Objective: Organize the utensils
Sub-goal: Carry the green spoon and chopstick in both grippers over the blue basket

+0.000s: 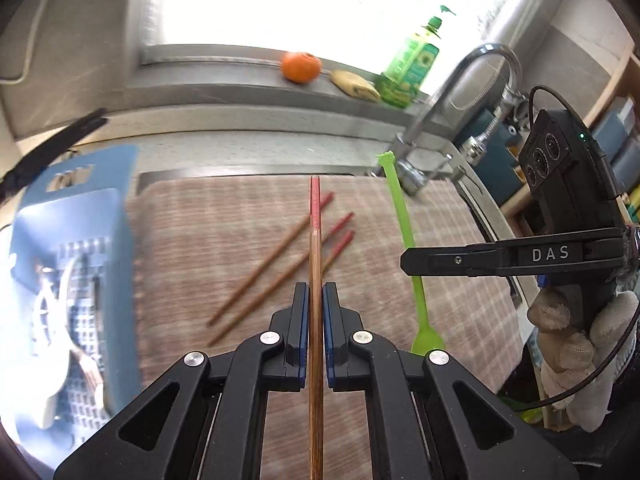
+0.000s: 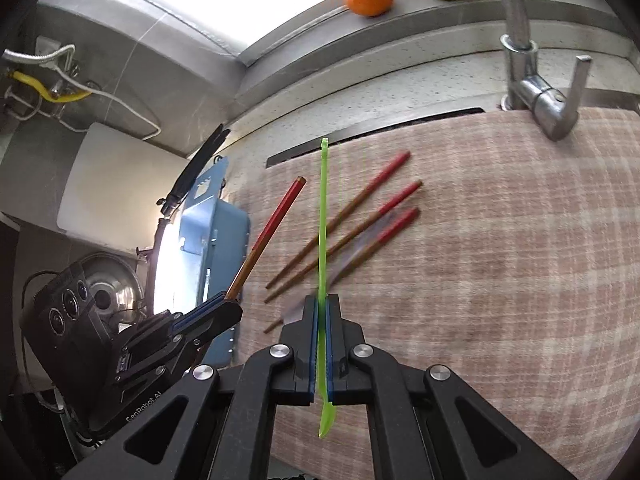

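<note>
Left wrist view: our left gripper [image 1: 316, 300] is clamped on one chopstick [image 1: 315, 264], its blue pads pinching the brown shaft so the red end points far, away from us over the checked cloth [image 1: 460, 280]. We judge the stick light, stiff and smooth, likely to pivot or slide in a narrow pinch; a hold nearer mid-shaft would steady it. Three more chopsticks [image 1: 280, 272] lie slantwise on the cloth just left of the held one. The blue utensil basket [image 1: 80, 240] sits at the left, blurred, some cutlery inside. At right, a gloved hand [image 1: 576, 344] carries the other tool, its closed fingers crossing the green spoon [image 1: 404, 224]. Our gripper tilts downward toward the cloth.

Right wrist view: our right gripper [image 2: 322, 312] is closed on the green spoon [image 2: 322, 216], a thin plastic piece standing edge-on, bowl end hanging near us below the pads. We judge it very light, somewhat flexible, easily twisted; the flat handle is the sensible hold. The left gripper [image 2: 224, 304] shows at left, holding its chopstick [image 2: 272, 232] angled up beside the basket [image 2: 216, 232]. This gripper also pitches down at the cloth [image 2: 500, 260].
</note>
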